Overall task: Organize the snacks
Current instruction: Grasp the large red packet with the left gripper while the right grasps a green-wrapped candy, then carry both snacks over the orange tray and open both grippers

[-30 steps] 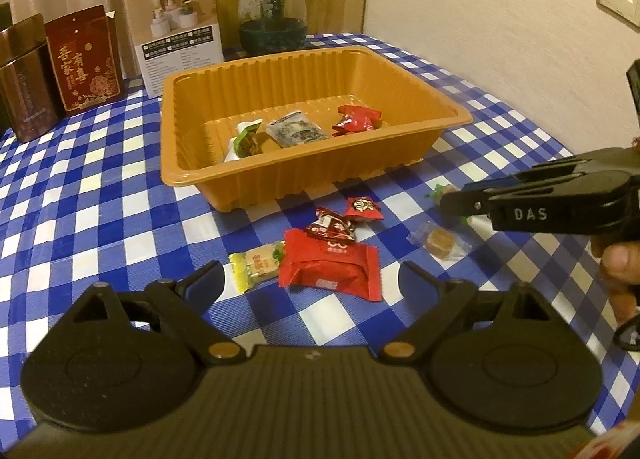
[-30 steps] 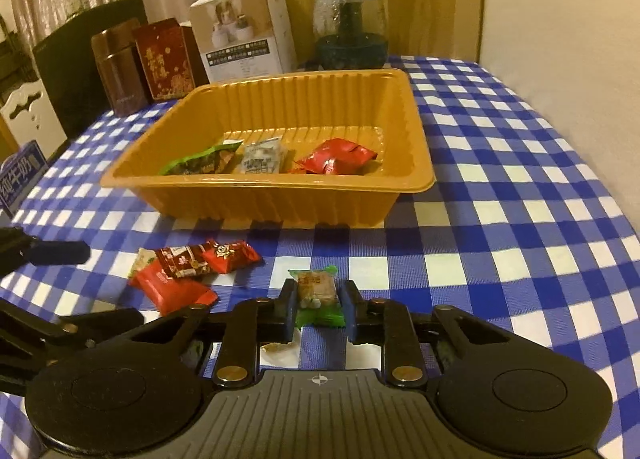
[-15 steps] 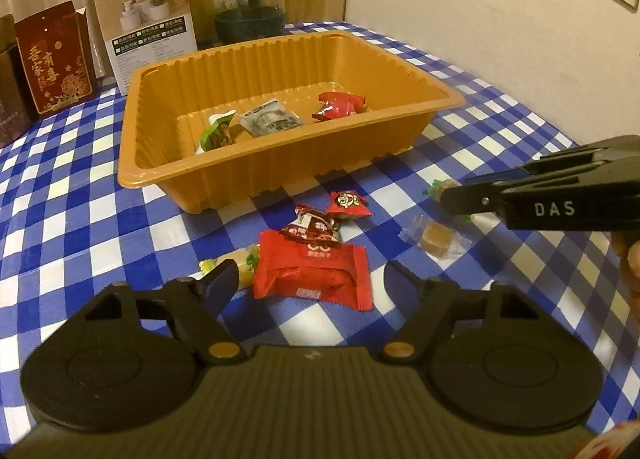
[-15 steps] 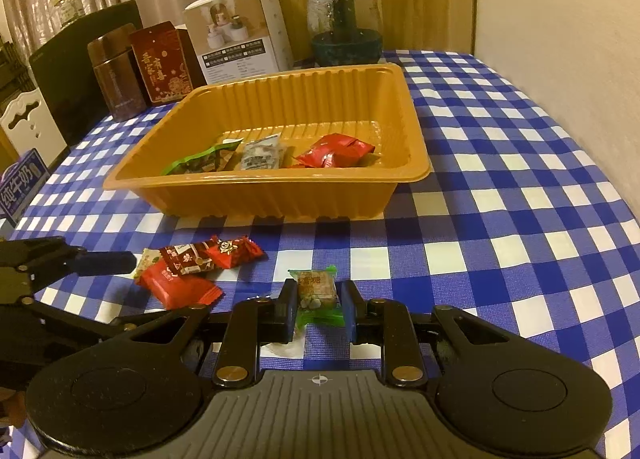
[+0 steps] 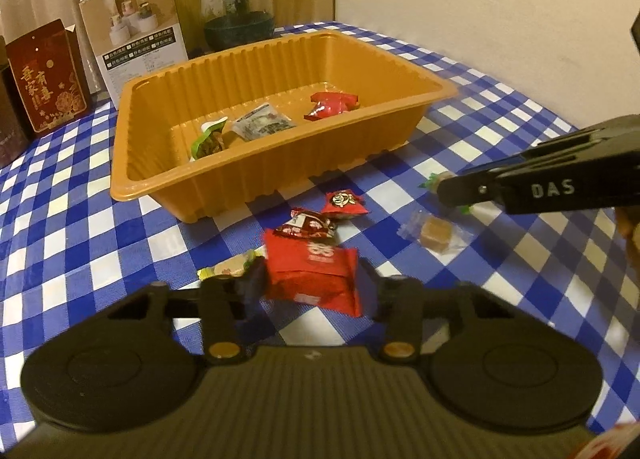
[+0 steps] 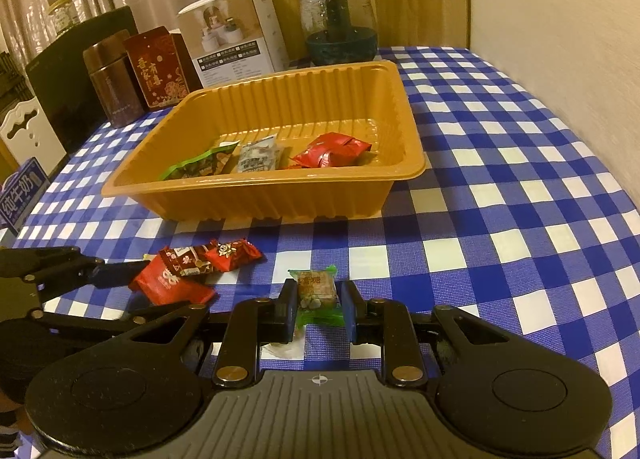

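Observation:
An orange tray (image 5: pixel 280 175) (image 6: pixel 256 199) on the blue checked cloth holds three snacks: a green packet (image 5: pixel 208 139), a grey packet (image 5: pixel 264 123) and a red packet (image 5: pixel 332 105). In front of it lie a big red packet (image 5: pixel 312 271) (image 6: pixel 168 283), two small red candies (image 5: pixel 344 203), a yellow candy (image 5: pixel 228 269) and a clear-wrapped brown cube (image 5: pixel 434 233). My left gripper (image 5: pixel 310 279) has its fingers against both sides of the big red packet. My right gripper (image 6: pixel 318 307) is shut on a green-wrapped candy (image 6: pixel 318 291), low over the cloth.
At the back stand a white product box (image 5: pixel 136 39), a red gift box (image 5: pixel 48 75), a brown tin (image 6: pixel 112 79) and a glass jar (image 5: pixel 238 7). A wall runs along the right side. A dark cabinet (image 6: pixel 72 71) stands at the left.
My left gripper moved forward and its fingers closed in on the big red packet. My right gripper stayed shut on the green candy and hardly moved.

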